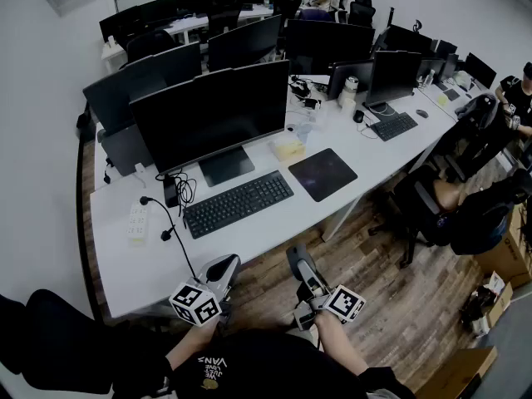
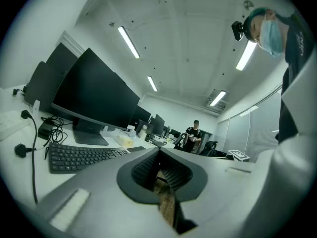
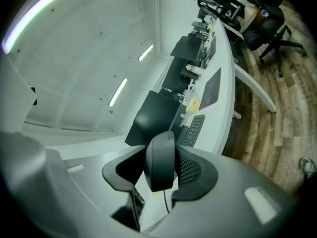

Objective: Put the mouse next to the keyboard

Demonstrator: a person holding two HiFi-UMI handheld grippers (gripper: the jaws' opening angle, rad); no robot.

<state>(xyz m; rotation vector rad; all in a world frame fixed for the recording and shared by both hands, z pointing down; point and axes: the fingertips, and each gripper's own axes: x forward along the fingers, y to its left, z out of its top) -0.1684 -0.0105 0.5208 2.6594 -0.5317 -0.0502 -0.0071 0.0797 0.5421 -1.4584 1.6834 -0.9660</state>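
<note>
My right gripper (image 3: 163,145) is shut on a dark mouse (image 3: 159,167), which stands on edge between the pads. In the head view this gripper (image 1: 299,262) hangs off the desk's front edge, over the wooden floor. The black keyboard (image 1: 238,204) lies on the white desk (image 1: 249,239) in front of the big monitor (image 1: 212,115), and the right gripper view shows the keyboard (image 3: 190,129) past the mouse. My left gripper (image 1: 223,266) sits at the desk's front edge, left of the right one. Its jaws (image 2: 159,155) are shut with nothing in them, and the keyboard (image 2: 79,156) lies off to its left.
A dark mousepad (image 1: 322,174) lies right of the keyboard, with yellow notes (image 1: 288,148) behind it. A white power strip (image 1: 137,221) and black cables sit left of the keyboard. Office chairs (image 1: 465,214) stand to the right, and more desks with monitors stand behind.
</note>
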